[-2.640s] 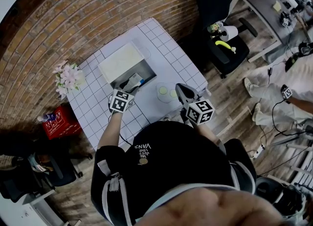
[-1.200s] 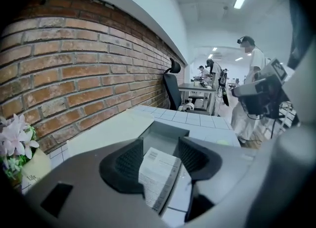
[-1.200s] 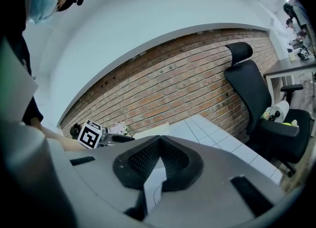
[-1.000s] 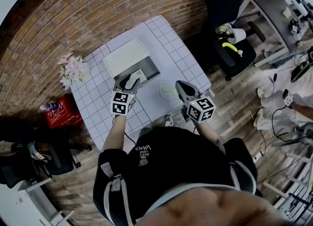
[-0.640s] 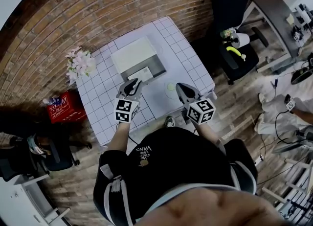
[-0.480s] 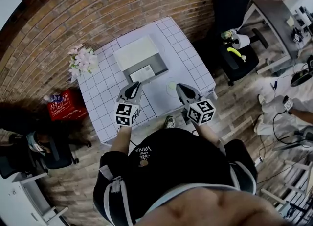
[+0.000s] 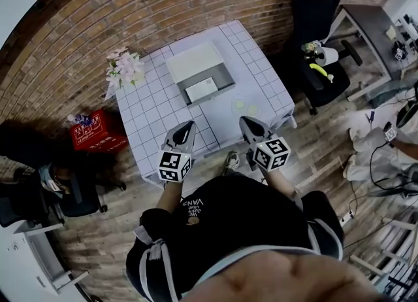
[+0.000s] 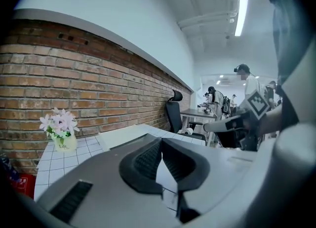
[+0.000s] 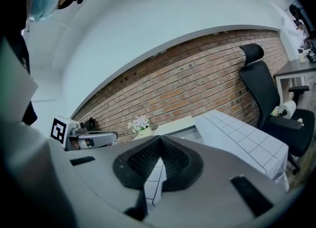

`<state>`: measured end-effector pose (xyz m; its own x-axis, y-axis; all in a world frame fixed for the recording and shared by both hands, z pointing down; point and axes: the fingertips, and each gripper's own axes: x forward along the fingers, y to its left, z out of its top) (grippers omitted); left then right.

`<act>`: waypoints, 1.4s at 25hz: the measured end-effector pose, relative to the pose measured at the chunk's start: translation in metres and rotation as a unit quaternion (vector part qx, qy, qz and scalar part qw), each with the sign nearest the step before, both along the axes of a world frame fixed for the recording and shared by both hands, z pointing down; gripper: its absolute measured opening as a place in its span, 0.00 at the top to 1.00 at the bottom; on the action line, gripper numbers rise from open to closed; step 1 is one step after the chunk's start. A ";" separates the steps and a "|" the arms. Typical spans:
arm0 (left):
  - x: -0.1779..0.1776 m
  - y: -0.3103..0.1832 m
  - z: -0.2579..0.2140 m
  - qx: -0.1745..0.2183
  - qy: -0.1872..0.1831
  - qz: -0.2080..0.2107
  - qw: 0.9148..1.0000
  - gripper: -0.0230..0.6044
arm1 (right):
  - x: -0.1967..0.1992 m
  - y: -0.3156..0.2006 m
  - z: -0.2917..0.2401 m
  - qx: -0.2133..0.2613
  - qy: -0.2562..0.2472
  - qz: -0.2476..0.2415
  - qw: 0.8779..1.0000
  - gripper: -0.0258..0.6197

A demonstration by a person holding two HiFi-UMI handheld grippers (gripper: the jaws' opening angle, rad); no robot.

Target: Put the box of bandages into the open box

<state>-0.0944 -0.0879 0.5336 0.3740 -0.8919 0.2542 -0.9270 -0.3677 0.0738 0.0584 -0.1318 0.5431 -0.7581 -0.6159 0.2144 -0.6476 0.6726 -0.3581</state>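
Observation:
The white box of bandages point(image 7: 201, 89) lies flat inside the open grey box point(image 7: 224, 80), whose white lid point(image 7: 192, 63) is folded back behind it. Both sit at the far side of the white tiled table point(image 7: 160, 121). My left gripper point(image 7: 189, 125) is over the table's near edge, well short of the open box. Its jaws have just been closing and now meet with nothing between them. The left gripper point(image 8: 161, 139) shows its tips touching in its own view. My right gripper point(image 7: 244, 121) is alongside, also shut and empty. The right gripper point(image 9: 159, 138) points towards the table.
A vase of pink flowers point(image 7: 124, 65) stands at the table's far left corner. Two small round greenish items point(image 7: 240, 104) lie right of the open box. A red crate point(image 7: 98, 137) sits on the floor at the left and a black chair point(image 7: 320, 6) at the far right.
The left gripper let go of the box of bandages in the open box, shut its jaws and drew back. Both grippers moved back towards the table's near edge.

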 end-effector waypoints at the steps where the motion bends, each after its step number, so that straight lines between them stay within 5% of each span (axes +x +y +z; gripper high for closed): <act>1: -0.001 0.008 -0.001 0.001 0.003 -0.003 1.000 0.94 | -0.001 0.006 0.001 0.000 0.001 0.001 1.000 0.97; 16: -0.017 0.113 -0.011 0.012 0.016 -0.033 0.999 0.94 | 0.002 0.094 0.009 0.000 0.023 -0.003 1.000 0.97; 35: -0.032 0.163 -0.017 0.025 0.019 -0.052 0.998 0.94 | 0.026 0.124 0.015 0.000 0.056 0.026 0.998 0.97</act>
